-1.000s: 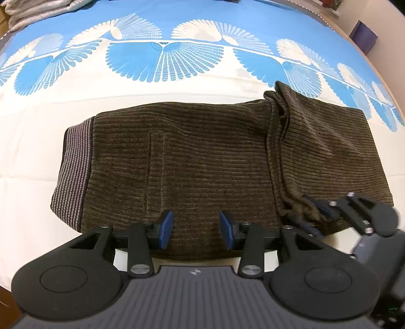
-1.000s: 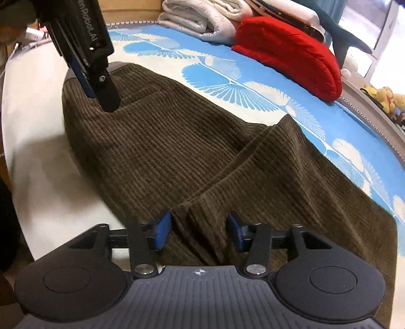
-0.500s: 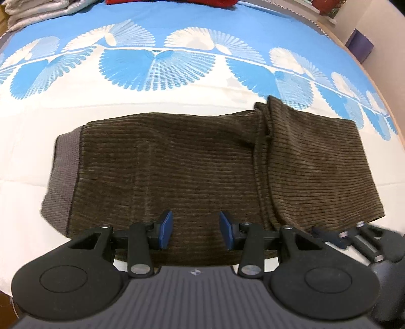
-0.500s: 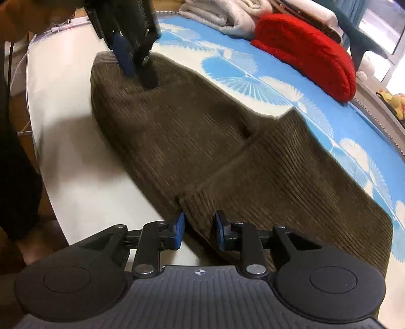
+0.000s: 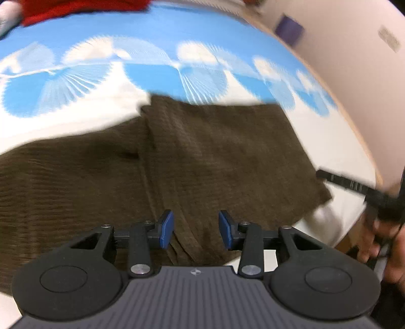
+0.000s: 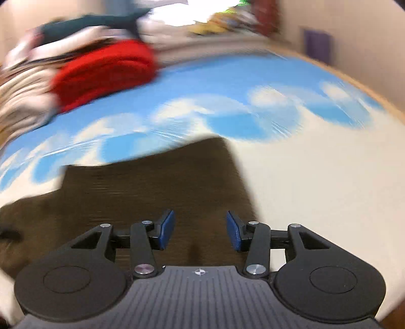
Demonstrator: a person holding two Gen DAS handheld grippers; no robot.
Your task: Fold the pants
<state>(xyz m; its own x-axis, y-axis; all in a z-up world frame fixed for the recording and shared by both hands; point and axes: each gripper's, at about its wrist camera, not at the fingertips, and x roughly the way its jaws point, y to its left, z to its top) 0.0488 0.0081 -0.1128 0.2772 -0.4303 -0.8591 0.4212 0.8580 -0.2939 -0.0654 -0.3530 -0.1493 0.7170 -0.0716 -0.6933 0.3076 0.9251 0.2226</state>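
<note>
Pants (image 5: 215, 162) lie on blue-and-white bed (image 5: 126, 106), one end already folded over middle. Left tongs (image 5: 196, 229) and right tongs (image 6: 200, 229) both wide, empty, low over cloth. Judged between folds; next move needs fresh grip on edge.

- I see a bedsheet (image 5: 162, 33), blue with white fan shapes, plain white toward the near side.
- Red cushion (image 6: 106, 73) at the far edge of the sheet, badly blurred.
- Pale folded linens (image 6: 22, 98) just left of it.
- Purple square (image 6: 317, 45) on the beige wall (image 5: 354, 81).
- Yellow blur (image 6: 215, 22) far back; can't identify.
</note>
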